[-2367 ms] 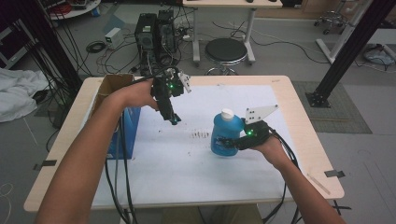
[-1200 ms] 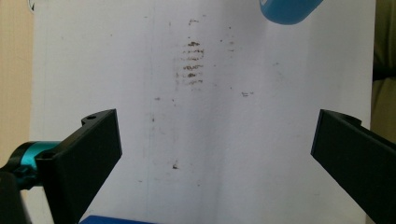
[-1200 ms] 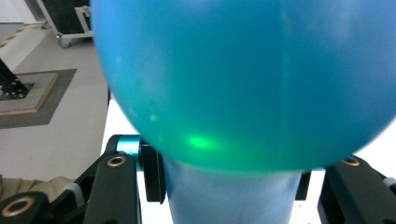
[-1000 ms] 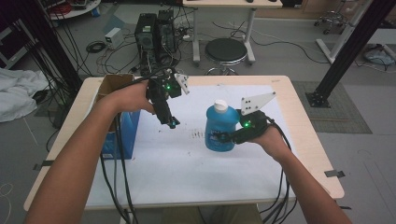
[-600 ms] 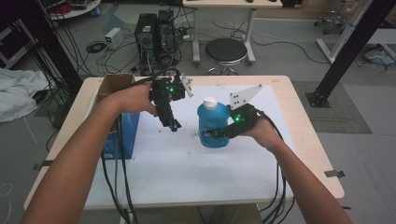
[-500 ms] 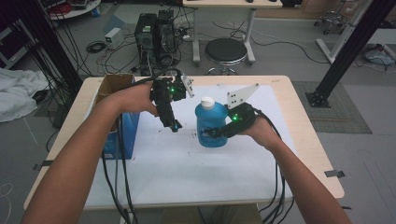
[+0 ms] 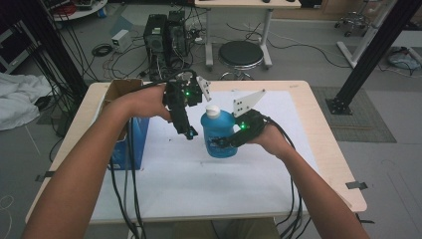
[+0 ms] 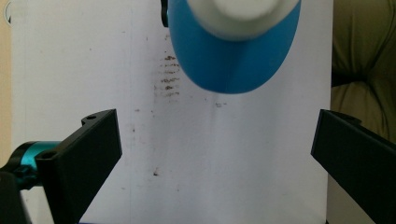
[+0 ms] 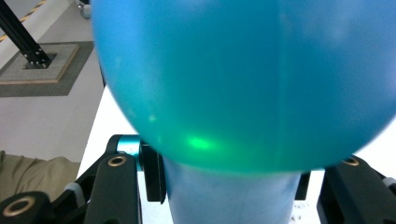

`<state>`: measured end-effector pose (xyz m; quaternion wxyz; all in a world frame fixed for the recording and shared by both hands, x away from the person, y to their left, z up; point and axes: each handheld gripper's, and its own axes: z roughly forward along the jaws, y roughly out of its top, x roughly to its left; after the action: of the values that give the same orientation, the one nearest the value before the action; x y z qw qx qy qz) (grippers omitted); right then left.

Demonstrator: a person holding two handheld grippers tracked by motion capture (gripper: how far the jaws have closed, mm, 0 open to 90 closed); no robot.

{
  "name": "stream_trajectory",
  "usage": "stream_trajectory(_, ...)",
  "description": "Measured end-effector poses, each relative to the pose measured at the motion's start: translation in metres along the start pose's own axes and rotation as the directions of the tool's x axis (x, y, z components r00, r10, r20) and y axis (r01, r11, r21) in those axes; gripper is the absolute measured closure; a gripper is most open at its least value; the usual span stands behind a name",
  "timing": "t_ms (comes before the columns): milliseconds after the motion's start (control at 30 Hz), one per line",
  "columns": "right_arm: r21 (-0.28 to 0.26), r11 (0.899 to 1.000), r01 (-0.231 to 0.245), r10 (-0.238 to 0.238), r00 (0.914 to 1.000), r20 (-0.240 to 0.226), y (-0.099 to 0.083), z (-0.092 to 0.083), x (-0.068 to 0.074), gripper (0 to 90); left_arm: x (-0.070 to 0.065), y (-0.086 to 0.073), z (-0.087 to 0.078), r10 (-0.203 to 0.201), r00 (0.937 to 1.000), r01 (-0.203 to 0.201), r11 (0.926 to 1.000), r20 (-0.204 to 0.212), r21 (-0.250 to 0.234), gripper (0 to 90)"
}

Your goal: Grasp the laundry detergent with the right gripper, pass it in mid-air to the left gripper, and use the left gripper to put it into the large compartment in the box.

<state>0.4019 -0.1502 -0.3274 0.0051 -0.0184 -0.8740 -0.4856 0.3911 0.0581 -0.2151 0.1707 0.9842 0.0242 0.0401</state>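
Observation:
A blue bottle with a white cap stays upright over the white sheet near the table's middle. My right gripper is shut on its lower body from the right. In the right gripper view the bottle looms close, with the black jaws pressed on its narrow part. My left gripper points down just left of the bottle and is open. In the left gripper view the bottle and its cap lie ahead of the wide-apart jaws, with nothing between them. I cannot tell whether the base rests on the sheet.
A white sheet with dark smudges covers the wooden table. A blue box with an open cardboard top stands at the table's left edge. A stool and computer towers stand beyond the far edge.
My right gripper has carried the bottle leftward across the sheet, up close to the left gripper. The left gripper has stayed about where it was, still open.

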Motion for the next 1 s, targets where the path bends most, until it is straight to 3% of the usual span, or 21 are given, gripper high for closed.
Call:
stream_trajectory(433, 0.017, 1.0, 0.0, 0.0, 0.9996, -0.027, 0.008, 0.011, 0.0, 45.2, -0.003, 0.013, -0.004, -0.003, 0.9995, 0.003, 1.0, 0.032, 0.0, 1.7)
stream_trajectory(1000, 0.025, 1.0, 0.013, -0.012, 0.9986, -0.051, 0.018, 0.015, 0.0, 45.1, -0.003, 0.034, 0.004, 0.039, 0.9988, -0.04, 0.9989, 0.029, 0.025, 1.7)
